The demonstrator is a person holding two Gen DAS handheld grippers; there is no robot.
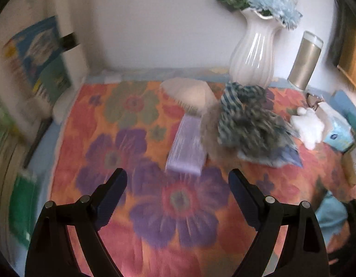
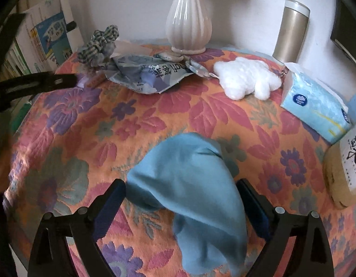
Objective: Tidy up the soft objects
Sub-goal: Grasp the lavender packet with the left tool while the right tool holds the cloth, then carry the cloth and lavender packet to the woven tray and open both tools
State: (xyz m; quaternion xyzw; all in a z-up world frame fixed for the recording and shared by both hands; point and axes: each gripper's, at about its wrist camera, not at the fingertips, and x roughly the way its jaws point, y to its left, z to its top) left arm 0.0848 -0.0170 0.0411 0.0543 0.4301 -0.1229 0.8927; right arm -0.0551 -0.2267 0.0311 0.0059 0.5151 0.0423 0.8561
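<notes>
The left tool (image 1: 178, 180) was held spread above the floral cloth (image 1: 136, 138), nothing between its fingers. The right tool (image 2: 181, 192) was likewise spread, a blue cloth (image 2: 191, 184) draped between its fingers. A white plush toy (image 2: 246, 78) was seen beside the tissue pack (image 2: 316, 110).

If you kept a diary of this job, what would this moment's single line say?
left gripper: open, empty | right gripper: open around blue cloth | white plush toy: untouched

Soft daylight, left view motion-blurred, fisheye edges dark, warped
</notes>
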